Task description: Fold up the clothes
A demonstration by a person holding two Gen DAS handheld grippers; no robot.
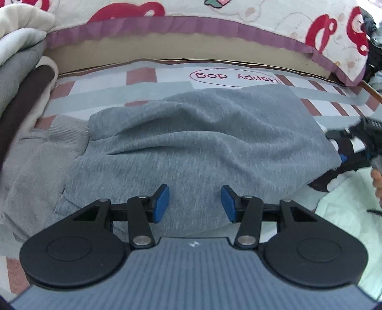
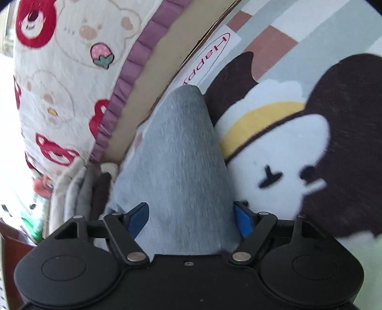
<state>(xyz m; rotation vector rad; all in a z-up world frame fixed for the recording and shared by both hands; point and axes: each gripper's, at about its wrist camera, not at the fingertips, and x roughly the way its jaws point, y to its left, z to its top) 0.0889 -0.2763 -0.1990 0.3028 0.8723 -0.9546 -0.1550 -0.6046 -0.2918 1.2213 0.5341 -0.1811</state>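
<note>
The sweatshirt lies spread on the printed mat, with the left gripper hovering over its near edge, fingers parted and apart from the cloth. Behind the mat runs a board, and above that hangs the frilled edge of a bedspread. A pile of folded clothes sits at the mat's left end, while the right gripper straddles the sweatshirt's right end, which rises between its fingers.

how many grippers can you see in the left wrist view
2. The left gripper sits at bottom centre, jaws open above the grey garment. The right gripper shows blurred at the right edge, by the garment's right end.
</note>
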